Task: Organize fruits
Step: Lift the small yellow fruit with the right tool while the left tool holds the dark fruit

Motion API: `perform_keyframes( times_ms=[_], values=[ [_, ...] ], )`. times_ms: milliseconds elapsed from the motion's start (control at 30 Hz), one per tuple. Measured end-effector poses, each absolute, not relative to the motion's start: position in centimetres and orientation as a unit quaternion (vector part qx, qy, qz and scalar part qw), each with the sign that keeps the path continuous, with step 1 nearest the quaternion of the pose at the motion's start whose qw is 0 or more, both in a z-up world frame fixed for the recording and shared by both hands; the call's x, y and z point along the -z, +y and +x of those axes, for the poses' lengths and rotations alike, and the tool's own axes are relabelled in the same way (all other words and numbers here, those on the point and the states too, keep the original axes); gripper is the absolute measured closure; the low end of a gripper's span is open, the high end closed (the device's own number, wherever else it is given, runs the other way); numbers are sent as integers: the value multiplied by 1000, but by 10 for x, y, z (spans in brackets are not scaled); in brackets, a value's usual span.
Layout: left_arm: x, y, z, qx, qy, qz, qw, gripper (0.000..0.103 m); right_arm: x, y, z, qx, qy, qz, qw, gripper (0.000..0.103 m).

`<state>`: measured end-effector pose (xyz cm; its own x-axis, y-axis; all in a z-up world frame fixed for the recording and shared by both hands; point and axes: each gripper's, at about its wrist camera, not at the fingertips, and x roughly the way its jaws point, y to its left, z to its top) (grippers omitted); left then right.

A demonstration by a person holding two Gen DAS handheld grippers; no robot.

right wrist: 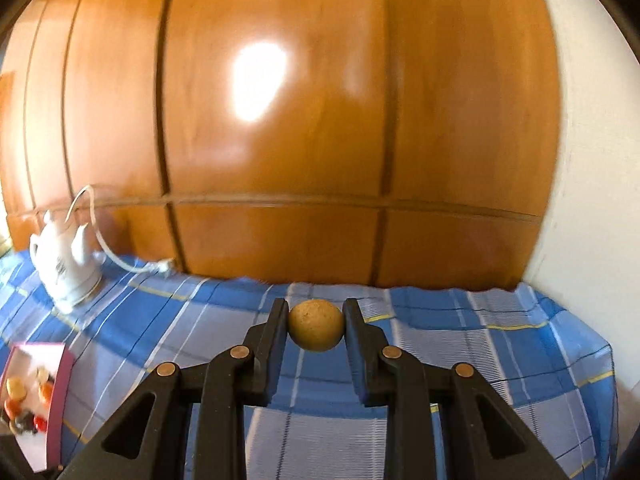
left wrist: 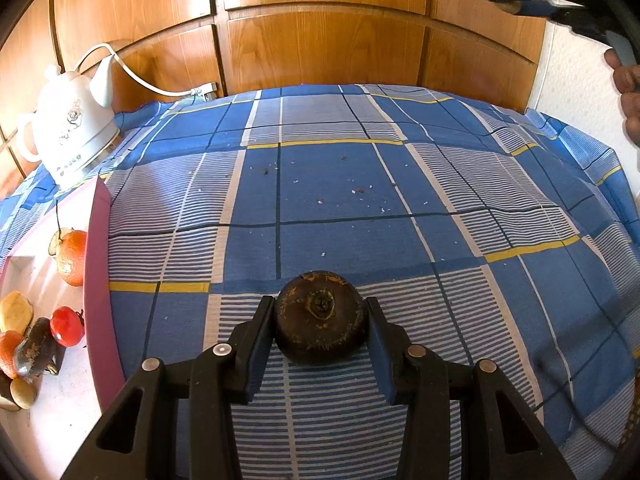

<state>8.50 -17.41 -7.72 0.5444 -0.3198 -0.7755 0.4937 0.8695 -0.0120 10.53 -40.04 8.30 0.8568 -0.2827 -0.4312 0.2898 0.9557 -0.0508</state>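
My left gripper (left wrist: pixel 320 320) is shut on a dark brown round fruit (left wrist: pixel 320 312) with a dried stem scar, low over the blue checked cloth (left wrist: pixel 328 184). My right gripper (right wrist: pixel 316 326) is shut on a small tan round fruit (right wrist: pixel 316 322), held up in the air above the cloth (right wrist: pixel 500 360), facing the wooden panels. A white box with a pink rim (left wrist: pixel 96 280) lies at the left and holds an orange (left wrist: pixel 72 258), a small red fruit (left wrist: pixel 66 326) and several other pieces. In the right wrist view the same box (right wrist: pixel 60 380) sits at lower left.
A white kettle (left wrist: pixel 72 128) with its cord stands at the back left of the table, also seen as the kettle (right wrist: pixel 66 268). Wooden wall panels (left wrist: pixel 320 48) close off the back. A hand (left wrist: pixel 628 92) on the other tool's handle shows at top right. Crumbs dot the cloth.
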Motion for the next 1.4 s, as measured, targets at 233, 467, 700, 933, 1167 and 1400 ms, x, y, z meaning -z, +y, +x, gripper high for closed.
perform_keyframes(
  times_ms=[233, 467, 700, 933, 1167, 1400],
  values=[
    [76, -175, 86, 229, 420, 104, 872, 59, -86, -410, 103, 159, 222, 22, 962, 75],
    [76, -175, 88, 228, 421, 102, 872, 60, -88, -409, 100, 161, 214, 26, 963, 75],
    [76, -175, 88, 227, 421, 103, 872, 60, -88, -409, 99, 158, 214, 27, 964, 75],
    [72, -173, 89, 224, 417, 99, 875, 60, -89, -409, 97, 154, 213, 25, 964, 75],
    [59, -170, 89, 223, 405, 91, 882, 60, -90, -409, 96, 149, 215, 21, 965, 75],
    [30, -153, 86, 214, 382, 68, 896, 60, -88, -402, 98, 134, 223, 7, 966, 75]
  ],
)
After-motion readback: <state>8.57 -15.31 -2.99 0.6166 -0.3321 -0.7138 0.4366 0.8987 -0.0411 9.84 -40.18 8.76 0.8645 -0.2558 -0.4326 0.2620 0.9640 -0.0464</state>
